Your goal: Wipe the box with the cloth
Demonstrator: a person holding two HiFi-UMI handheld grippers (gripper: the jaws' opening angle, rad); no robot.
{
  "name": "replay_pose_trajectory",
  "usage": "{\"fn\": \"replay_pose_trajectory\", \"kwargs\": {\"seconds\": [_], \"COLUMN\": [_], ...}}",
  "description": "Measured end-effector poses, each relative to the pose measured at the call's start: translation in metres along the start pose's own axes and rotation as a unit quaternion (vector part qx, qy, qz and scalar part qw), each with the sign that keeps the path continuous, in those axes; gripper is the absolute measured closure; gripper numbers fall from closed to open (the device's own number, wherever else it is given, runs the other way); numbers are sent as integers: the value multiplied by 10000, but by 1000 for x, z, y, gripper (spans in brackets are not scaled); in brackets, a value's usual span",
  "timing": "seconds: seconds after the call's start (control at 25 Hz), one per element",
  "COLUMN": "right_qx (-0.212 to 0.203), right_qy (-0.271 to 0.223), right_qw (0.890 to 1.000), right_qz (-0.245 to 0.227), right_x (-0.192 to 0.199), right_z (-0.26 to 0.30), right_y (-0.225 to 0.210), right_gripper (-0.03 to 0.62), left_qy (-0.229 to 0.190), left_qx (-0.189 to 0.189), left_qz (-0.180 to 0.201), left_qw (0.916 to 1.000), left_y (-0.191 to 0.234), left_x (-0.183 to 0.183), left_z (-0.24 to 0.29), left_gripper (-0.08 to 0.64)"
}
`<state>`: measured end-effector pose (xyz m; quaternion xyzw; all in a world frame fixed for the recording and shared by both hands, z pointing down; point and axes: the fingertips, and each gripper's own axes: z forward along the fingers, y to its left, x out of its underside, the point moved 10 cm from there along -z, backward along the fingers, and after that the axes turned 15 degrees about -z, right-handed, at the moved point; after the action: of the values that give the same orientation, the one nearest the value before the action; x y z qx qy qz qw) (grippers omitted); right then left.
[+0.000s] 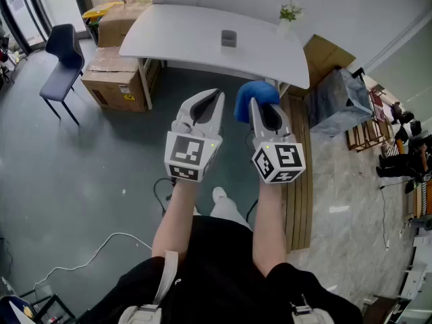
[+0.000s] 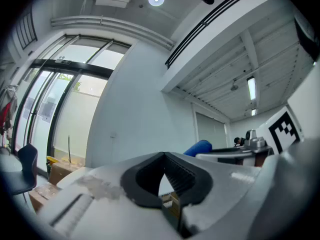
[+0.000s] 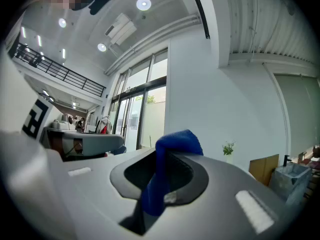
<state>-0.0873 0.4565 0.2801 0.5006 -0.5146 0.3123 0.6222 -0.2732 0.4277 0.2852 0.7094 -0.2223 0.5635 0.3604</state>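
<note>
Left claw [image 2: 164, 155]: we see it pressed together, empty.
Right claw [image 3: 167, 154]: we see it pinching the blue cloth [image 3: 178, 141].

Counted one left gripper [image 1: 216, 94], one right gripper [image 1: 264, 106], one blue cloth [image 1: 250, 98], one white table [image 1: 179, 36], one grey box [image 1: 229, 38], one plant [image 1: 290, 11], one chair [image 1: 64, 54]
</note>
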Motion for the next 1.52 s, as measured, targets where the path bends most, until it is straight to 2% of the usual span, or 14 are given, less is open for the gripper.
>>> {"fn": "replay_pose_trajectory", "kwargs": {"seconds": [0.24,0.36,0.52,0.72,0.92,1.12,1.28,1.4,1.52], "right_qx": [1,72,283,403,388,583,542,504,257], "right_qy": [-193,-247,-272,-618,-566,-599,-409,-491,-629], "right_qw": [9998,9996,9992,9964,9968,9951,9945,9924,9933], "right_qz": [108,66,57,408,415,533,797,1013,936], "right_x": [2,-2,1,22,50,96,134,141,141], "right_z": [10,17,26,53,108,177,243,300,351], "right_y": [-7,-17,-46,-89,-124,-196,-242,-280,-310], "right_gripper": [543,542,541,541,541,541,543,541,541], "left_qy": [-40,-108,-48,25,80,182,705,790,662], "left_qx": [-32,-204,-364,-348,-345,-282,-302,-260,-230], "left_qz": [-56,27,114,215,287,402,599,855,976], "left_qw": [10000,9997,9993,9992,9990,9986,9953,9929,9928], "left_y": [10,19,30,49,85,123,147,173,193], "left_x": [-1,-7,-3,6,16,42,63,50,34], "left_z": [10,18,44,93,153,251,322,376,420], "left_gripper": [560,560,560,560,560,560,560,560,558]}}
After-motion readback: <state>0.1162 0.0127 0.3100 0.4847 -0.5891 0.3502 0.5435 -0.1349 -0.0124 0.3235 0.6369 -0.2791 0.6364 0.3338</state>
